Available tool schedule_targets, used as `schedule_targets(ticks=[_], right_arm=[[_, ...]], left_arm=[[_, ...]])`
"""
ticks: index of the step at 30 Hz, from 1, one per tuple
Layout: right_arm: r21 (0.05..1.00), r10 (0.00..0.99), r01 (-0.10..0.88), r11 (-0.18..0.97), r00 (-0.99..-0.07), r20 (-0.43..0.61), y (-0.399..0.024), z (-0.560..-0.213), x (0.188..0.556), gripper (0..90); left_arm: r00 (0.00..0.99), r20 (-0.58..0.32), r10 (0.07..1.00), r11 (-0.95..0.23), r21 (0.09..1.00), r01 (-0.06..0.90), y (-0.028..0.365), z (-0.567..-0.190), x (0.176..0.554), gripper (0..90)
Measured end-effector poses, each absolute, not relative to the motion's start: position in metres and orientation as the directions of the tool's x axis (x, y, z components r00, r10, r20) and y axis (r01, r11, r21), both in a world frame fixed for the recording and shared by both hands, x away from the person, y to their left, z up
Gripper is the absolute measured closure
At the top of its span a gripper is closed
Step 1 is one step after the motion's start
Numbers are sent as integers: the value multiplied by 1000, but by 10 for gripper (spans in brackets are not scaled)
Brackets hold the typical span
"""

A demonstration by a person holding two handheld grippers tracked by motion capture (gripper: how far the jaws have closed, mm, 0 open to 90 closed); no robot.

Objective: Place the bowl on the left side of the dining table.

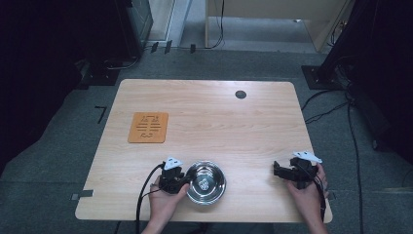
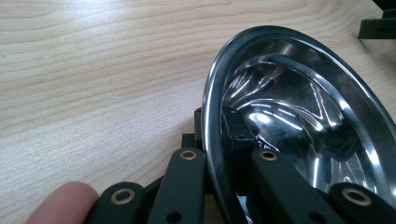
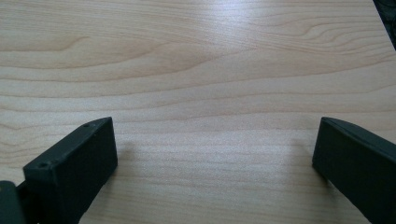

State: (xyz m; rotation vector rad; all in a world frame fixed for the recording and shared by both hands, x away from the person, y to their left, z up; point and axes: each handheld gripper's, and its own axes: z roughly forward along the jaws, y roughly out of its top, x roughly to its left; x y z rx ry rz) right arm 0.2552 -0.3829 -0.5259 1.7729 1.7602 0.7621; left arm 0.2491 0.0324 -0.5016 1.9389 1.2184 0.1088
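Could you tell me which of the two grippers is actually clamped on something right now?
The left gripper, shut on the steel bowl's rim; the right gripper stands open over bare table.

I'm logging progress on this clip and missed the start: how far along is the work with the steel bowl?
Done: the left gripper has closed its jaws on the steel bowl's rim, one jaw inside, one outside. In hand: that grip, with the bowl near the table's front edge; whether it has lifted is unclear. Left: carrying it somewhere, perhaps toward the orange mat, though that is a guess. The right gripper rests open and empty.
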Motion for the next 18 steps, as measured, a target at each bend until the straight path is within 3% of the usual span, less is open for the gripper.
schedule_targets(ticks=[18], right_arm=[[709,1000,705,-17,-5,28,-383,-526,255,0]], left_arm=[[486,-353,799,-95,725,682,68,-479,260,873]])
